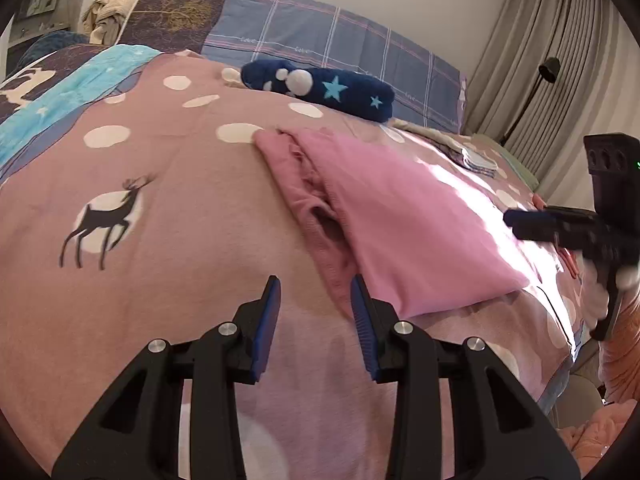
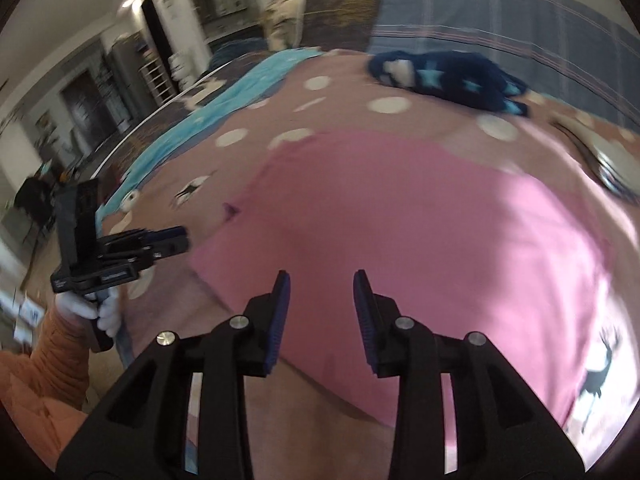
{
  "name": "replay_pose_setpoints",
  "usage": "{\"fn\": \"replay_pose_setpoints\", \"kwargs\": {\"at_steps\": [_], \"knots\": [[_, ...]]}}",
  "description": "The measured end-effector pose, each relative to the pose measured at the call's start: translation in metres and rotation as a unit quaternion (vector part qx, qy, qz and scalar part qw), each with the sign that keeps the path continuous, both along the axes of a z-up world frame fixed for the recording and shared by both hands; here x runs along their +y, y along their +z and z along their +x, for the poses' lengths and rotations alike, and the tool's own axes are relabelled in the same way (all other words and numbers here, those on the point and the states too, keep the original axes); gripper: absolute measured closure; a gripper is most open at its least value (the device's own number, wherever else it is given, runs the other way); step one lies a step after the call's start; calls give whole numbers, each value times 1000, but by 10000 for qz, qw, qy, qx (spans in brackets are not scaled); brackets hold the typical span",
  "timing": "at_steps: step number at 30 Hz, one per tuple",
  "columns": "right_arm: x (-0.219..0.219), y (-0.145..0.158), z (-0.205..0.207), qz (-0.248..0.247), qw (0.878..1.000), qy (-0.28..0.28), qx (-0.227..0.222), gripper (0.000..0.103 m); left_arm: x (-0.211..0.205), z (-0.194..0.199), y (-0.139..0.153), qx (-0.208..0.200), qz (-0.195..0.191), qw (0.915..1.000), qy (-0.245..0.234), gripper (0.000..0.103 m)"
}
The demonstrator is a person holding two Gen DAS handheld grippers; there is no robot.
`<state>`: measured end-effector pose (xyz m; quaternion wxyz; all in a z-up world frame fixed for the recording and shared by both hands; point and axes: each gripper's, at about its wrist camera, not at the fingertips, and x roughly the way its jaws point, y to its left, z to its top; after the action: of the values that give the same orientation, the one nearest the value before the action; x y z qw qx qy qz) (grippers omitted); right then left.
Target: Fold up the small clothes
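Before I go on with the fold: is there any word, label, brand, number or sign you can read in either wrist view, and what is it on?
None can be read.
Left gripper, right wrist view: pale label marks on its black body, too blurred to read.
Plaid pillow, left wrist view: small repeated marks along its stripes, too small to read.
Pink garment: no print or tag showing.
Bedcover: only deer and dot motifs, no lettering.
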<state>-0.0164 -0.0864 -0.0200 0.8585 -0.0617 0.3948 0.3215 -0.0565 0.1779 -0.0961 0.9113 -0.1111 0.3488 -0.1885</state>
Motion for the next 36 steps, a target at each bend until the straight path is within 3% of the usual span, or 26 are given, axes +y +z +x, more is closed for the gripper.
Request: {"fn": "replay_pose_setpoints", "kwargs": {"at_steps": [3, 10, 13, 15, 16, 17, 21, 24, 27, 29, 32, 36], "knots": [[55, -7, -27, -675, 9943, 644, -516, 65, 21, -4, 0, -58, -92, 9997, 239, 66], [148, -52, -69, -2121, 9477, 1441, -1901, 61, 59, -13, 2, -239, -313, 9966, 725, 66], [170, -77, -70, -2848, 9141, 1453, -2494, 61, 69, -17, -2, -239, -410, 9956, 804, 66], [184, -95, -70, -3398, 8774, 1325, -3117, 63, 74, -18, -4, -225, -456, 9951, 848, 66], [190, -103, -69, -3622, 8612, 1312, -3315, 90, 77, -17, -5, -218, -473, 9950, 855, 66], [191, -107, -68, -3665, 8590, 1340, -3313, 99, 78, -18, -5, -213, -495, 9948, 861, 66], [192, -86, -67, -2839, 9052, 1294, -2886, 98, 81, -13, -5, -208, -577, 9948, 810, 66], [181, -81, -46, -2242, 9441, 1501, -1895, 91, 78, -9, -6, -179, -634, 9953, 714, 66], [167, -62, -36, -1712, 9625, 1547, -1430, 85, 71, -5, -5, -184, -689, 9960, 532, 66], [152, -41, -18, -1335, 9760, 1229, -1200, 84, 63, -1, -2, -197, -788, 9961, 337, 66], [130, -13, 35, -1069, 9888, 548, -886, 78, 44, 17, -1, -136, -1010, 9947, -128, 66], [125, -5, 120, -837, 9962, 127, -204, 78, 18, 45, -5, 173, -981, 9940, -455, 66]]}}
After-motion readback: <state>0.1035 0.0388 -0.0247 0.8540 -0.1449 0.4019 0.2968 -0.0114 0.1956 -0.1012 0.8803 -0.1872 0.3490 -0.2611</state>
